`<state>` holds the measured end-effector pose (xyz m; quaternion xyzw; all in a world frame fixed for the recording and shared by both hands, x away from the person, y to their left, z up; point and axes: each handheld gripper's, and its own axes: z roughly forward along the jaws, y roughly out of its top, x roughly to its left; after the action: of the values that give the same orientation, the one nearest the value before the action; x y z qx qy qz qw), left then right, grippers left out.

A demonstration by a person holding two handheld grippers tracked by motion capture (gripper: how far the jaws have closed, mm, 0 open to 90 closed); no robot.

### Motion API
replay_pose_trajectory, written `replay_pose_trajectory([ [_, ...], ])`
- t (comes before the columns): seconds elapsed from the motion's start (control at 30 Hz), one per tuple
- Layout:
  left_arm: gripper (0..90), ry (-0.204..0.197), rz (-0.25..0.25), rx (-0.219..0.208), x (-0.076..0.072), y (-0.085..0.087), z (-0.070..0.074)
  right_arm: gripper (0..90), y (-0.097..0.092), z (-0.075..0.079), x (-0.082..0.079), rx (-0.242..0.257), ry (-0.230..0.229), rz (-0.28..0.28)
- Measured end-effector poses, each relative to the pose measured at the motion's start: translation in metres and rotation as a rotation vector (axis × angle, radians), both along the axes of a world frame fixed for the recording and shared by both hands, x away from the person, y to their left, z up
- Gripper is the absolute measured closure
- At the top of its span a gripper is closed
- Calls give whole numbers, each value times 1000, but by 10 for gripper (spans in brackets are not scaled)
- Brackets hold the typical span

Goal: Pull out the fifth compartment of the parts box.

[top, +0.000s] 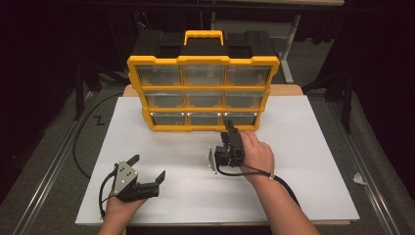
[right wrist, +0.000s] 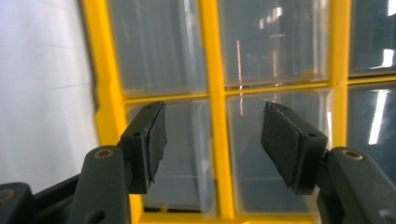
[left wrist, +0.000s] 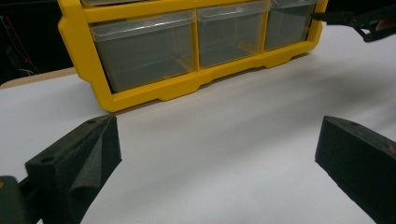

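Observation:
A yellow-and-black organizer (top: pixel 203 60) with clear drawers in three rows stands upright at the back of the white tabletop (top: pixel 303 161). My right gripper (top: pixel 229 126), rolled on its side, points at the bottom right drawer (top: pixel 240 119) from just in front. In the right gripper view its jaws (right wrist: pixel 214 109) stand partly apart with nothing between the pads; a yellow divider (right wrist: pixel 212 70) lies behind them. My left gripper (top: pixel 148 166) rests near the front left, wide open and empty. The left gripper view (left wrist: pixel 217 126) looks at the bottom row (left wrist: pixel 154 91) and the right gripper (left wrist: pixel 355 18).
A black cable (top: pixel 80 147) loops over the floor left of the table. A scrap of paper (top: pixel 359 178) lies on the floor at the right. Bare white surface stretches between the two grippers and to the right of my right hand.

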<state>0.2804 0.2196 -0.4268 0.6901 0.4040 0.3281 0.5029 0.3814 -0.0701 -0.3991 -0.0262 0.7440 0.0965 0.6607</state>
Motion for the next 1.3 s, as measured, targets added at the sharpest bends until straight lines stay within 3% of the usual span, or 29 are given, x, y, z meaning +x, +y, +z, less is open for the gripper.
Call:
replay_pose_trajectory([
  [0.1,9,-1,0,-1,0,0,0,438,4,8,4,-4,-19,10],
  [0.13,9,-1,0,-1,0,0,0,443,5,9,5,26,-9,-3],
  [0.2,9,-2,-2,-2,0,0,0,449,6,11,7,26,-16,1],
  [0.23,9,-3,-2,-3,0,0,0,456,8,16,9,-5,-34,13],
  [0.47,9,-1,-5,-4,0,0,0,510,18,29,16,22,-58,6],
  [0.57,9,-2,-6,-5,-1,0,0,536,23,38,20,2,-80,12],
  [0.83,9,-2,-6,-7,-1,1,0,606,35,57,32,16,-107,2],
  [1.03,9,1,-8,-6,-1,1,0,628,41,60,42,-19,-120,4],
  [1.3,10,2,-7,-10,0,2,0,711,46,59,51,-15,-128,-14],
])
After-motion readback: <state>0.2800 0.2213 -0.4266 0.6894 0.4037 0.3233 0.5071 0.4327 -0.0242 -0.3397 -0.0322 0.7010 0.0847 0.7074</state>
